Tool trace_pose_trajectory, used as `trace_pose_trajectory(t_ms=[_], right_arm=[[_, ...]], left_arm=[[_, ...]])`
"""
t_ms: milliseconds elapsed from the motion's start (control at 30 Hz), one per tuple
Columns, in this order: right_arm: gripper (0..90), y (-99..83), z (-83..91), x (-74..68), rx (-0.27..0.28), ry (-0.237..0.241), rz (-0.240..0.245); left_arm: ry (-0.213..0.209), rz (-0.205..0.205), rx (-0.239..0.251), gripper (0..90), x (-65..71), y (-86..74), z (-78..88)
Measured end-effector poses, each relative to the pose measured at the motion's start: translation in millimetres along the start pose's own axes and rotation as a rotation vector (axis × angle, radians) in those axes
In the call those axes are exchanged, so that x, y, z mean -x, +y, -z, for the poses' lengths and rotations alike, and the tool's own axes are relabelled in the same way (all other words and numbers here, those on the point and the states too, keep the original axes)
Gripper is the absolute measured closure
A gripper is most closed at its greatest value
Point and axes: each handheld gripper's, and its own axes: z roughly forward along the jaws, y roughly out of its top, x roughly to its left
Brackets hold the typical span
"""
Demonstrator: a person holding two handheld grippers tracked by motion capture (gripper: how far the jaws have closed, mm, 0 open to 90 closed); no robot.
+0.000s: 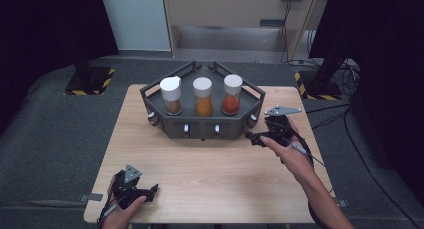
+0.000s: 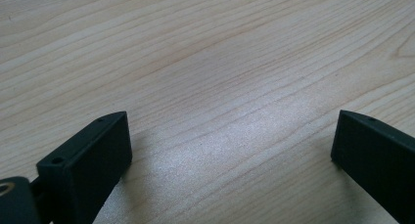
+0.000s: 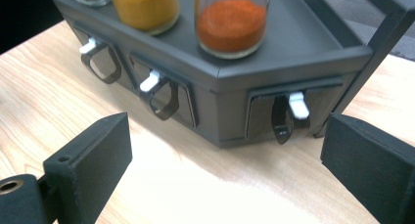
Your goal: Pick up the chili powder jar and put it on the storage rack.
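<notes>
- The right hand-held gripper (image 1: 251, 137) is at the front right corner of the dark spice rack (image 1: 202, 126), with its jaws standing wide and nothing between them.
- In the right gripper view, the thing it faces is the drawer handle (image 3: 283, 120) on the angled right face of the rack, a dark loop with a white tab (image 3: 298, 104) just beside it. The handle lies straight ahead of the jaws and a little toward the right one.
- The long axis of this handle is upright, so I judge the jaws should come from both its sides; how far the fingertips are from it I cannot tell well from this angle.
- Two more handles (image 3: 161, 98) sit on the front face, further to the left in that view.
- The left hand-held gripper (image 1: 150, 190) is at the near left corner of the bench (image 1: 210, 179), jaws also wide and empty over bare wood, well apart from the rack.
- The right hand is clearly the nearer one.
</notes>
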Motion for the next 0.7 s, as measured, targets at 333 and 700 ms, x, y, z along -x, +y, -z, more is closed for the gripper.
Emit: trace_pose_trajectory(t_ms=[333, 700], right_arm=[[5.0, -14.9, -1.7, -4.4, -0.015, -0.004, 0.002], [4.9, -30.5, -4.0, -9.2, -0.024, 0.005, -0.005]], left_arm=[[0.000, 0.000, 0.000, 0.0, 0.0, 0.0, 0.0], [0.000, 0.000, 0.000, 0.0, 0.0, 0.0, 0.0]])
